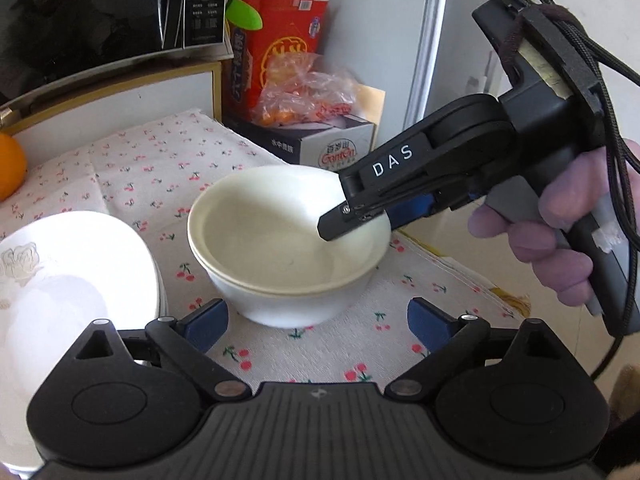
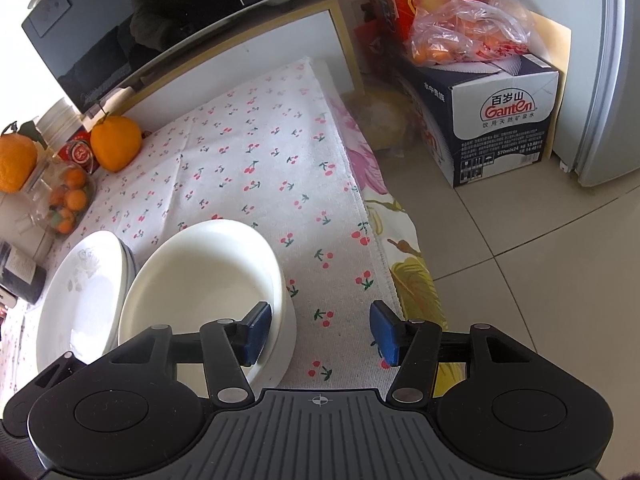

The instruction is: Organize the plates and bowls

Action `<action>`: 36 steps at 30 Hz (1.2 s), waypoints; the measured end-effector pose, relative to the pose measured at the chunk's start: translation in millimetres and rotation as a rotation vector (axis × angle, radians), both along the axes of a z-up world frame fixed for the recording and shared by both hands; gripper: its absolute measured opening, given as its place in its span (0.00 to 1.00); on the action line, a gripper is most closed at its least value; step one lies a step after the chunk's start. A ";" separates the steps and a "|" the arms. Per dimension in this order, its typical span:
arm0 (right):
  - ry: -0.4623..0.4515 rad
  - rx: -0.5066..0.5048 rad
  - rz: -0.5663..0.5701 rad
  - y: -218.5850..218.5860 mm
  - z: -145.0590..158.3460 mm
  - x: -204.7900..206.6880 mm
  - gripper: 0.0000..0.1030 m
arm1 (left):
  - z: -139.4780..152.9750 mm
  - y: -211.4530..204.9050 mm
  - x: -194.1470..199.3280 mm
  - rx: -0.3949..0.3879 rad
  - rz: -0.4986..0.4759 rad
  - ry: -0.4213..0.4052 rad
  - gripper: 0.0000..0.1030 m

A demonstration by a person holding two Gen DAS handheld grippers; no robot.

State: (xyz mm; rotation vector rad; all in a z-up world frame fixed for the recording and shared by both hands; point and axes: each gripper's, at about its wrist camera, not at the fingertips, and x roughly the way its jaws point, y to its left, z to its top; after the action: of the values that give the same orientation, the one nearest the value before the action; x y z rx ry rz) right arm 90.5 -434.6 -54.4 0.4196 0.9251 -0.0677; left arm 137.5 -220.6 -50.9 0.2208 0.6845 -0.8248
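White and glossy, the nested bowls (image 1: 288,240) we are sorting sit on the cherry-print cloth (image 1: 160,168) just beside the stacked plates (image 1: 72,272), our right gripper (image 2: 320,334) parted astride the near rim without pressing it, our left gripper (image 1: 316,324) wide open and empty.

Worktop (image 2: 256,148), cherry-print cloth: bare stretch from centre toward 12 o'clock, passable as far as the cabinet (image 2: 240,52).
Bowls (image 2: 208,280), stacked: block 7 o'clock in the right wrist view; right claw (image 2: 320,334) straddles their wall, jaws apart.
Plates (image 2: 80,292): touching or just beside the bowls at 9 o'clock.
Oranges (image 2: 115,142): 10 o'clock edge.
Left claw (image 1: 316,326): jaws wide, cloth between.
Floor (image 2: 540,280): clear at 3 o'clock.
Box (image 2: 500,120): 1 o'clock.
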 end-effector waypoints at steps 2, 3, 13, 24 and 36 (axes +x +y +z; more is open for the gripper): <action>-0.004 0.002 -0.003 0.0 -0.4 0.8 0.53 | -0.6 -1.6 -1.8 0.003 0.011 -0.022 0.90; -0.007 0.001 -0.003 0.3 -0.5 1.4 0.53 | -1.7 -3.2 -2.4 0.010 0.018 -0.035 0.89; -0.008 0.000 -0.001 5.9 -1.2 7.1 0.53 | -3.3 -10.5 3.9 0.029 0.053 -0.074 0.83; 0.001 0.002 0.012 14.7 -2.5 11.4 0.52 | -4.2 -13.5 7.5 0.033 0.052 -0.075 0.82; -0.004 0.036 -0.001 15.8 0.2 11.4 0.49 | -3.3 -15.6 8.5 0.034 0.034 -0.069 0.82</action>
State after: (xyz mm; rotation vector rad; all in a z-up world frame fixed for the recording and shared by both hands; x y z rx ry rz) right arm 101.9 -418.8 -54.2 0.4534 0.9234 -0.0509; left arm 146.1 -236.2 -54.2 0.2666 0.6368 -0.7699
